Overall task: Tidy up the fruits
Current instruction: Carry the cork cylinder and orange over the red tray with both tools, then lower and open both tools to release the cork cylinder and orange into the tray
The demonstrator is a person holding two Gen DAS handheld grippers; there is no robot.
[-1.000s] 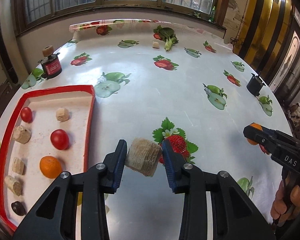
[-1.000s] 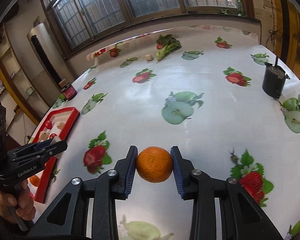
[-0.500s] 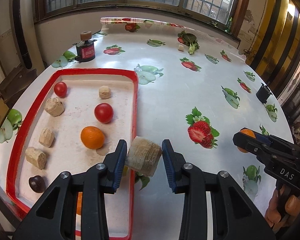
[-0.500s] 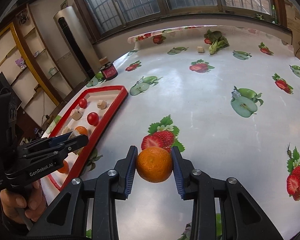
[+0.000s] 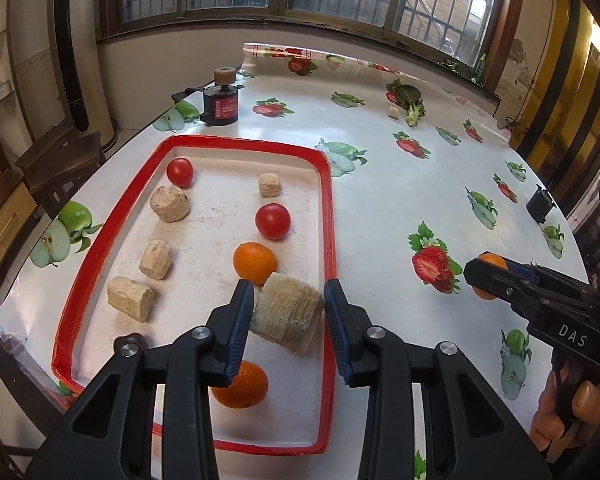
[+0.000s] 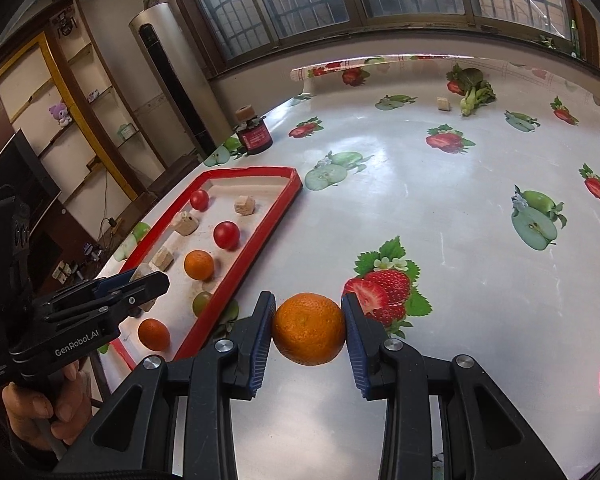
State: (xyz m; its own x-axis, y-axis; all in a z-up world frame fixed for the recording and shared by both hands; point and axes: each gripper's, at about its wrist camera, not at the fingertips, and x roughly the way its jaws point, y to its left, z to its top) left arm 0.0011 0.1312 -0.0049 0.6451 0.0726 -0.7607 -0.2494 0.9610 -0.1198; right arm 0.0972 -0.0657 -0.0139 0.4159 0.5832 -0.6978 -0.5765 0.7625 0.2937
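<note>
Orange peel, firm but a little slick, sits pinched at its widest part between the right hand-held gripper (image 6: 309, 334) pads; the orange (image 6: 309, 329) hangs above the desk (image 6: 440, 208), just beside the red tray (image 6: 260, 236). It should tolerate a moderate squeeze. The left hand-held gripper (image 5: 289, 312) clamps a pale fibrous chunk (image 5: 287, 311), probably light and crumbly, over the tray's right side. Both tools tilt forward and down.
</note>
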